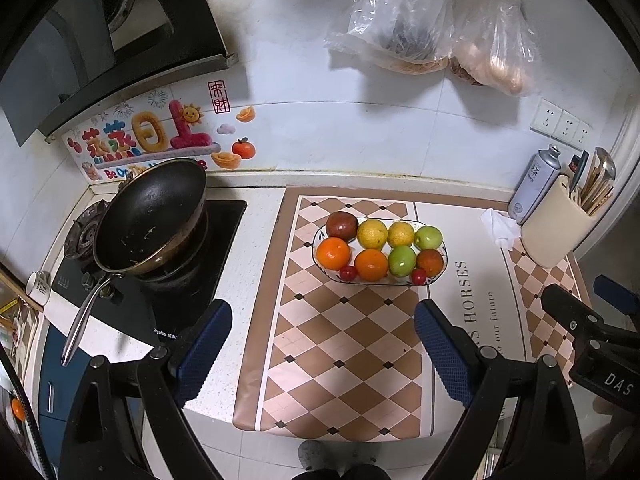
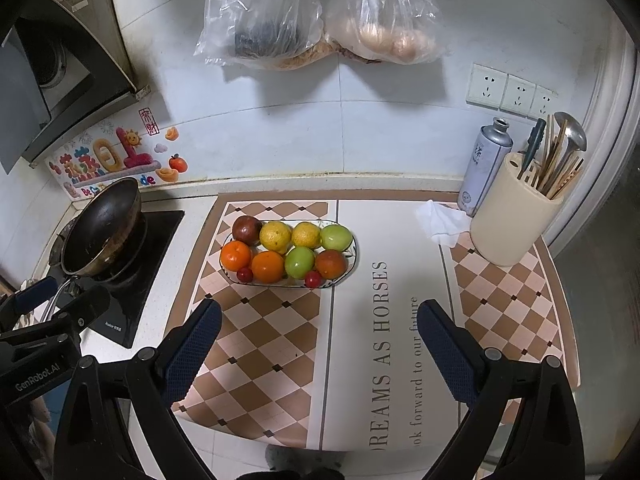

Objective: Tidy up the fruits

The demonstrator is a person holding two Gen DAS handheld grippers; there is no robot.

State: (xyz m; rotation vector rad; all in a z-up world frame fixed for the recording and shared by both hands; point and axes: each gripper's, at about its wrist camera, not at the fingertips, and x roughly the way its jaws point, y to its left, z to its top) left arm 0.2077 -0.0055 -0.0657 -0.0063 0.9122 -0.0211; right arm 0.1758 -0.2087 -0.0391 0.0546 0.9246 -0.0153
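Note:
An oval plate (image 1: 434, 278) (image 2: 352, 254) stands on the checkered mat, filled with fruit. It holds a dark red apple (image 1: 341, 226) (image 2: 247, 229), two yellow citrus (image 1: 372, 234) (image 2: 275, 237), two green fruits (image 1: 402, 261) (image 2: 299, 262), two oranges (image 1: 333, 253) (image 2: 235, 256), a reddish fruit (image 1: 430, 262) (image 2: 331, 264) and two small red ones (image 1: 348, 273) (image 2: 313, 279). My left gripper (image 1: 323, 322) is open and empty, hovering in front of the plate. My right gripper (image 2: 320, 322) is open and empty, in front and to the right of the plate.
A black wok (image 1: 150, 216) (image 2: 102, 226) sits on the stove at the left. A cream utensil holder (image 2: 514, 218), a metal can (image 2: 482, 168) and a crumpled tissue (image 2: 442, 220) stand at the back right. Plastic bags (image 2: 320, 12) hang on the tiled wall.

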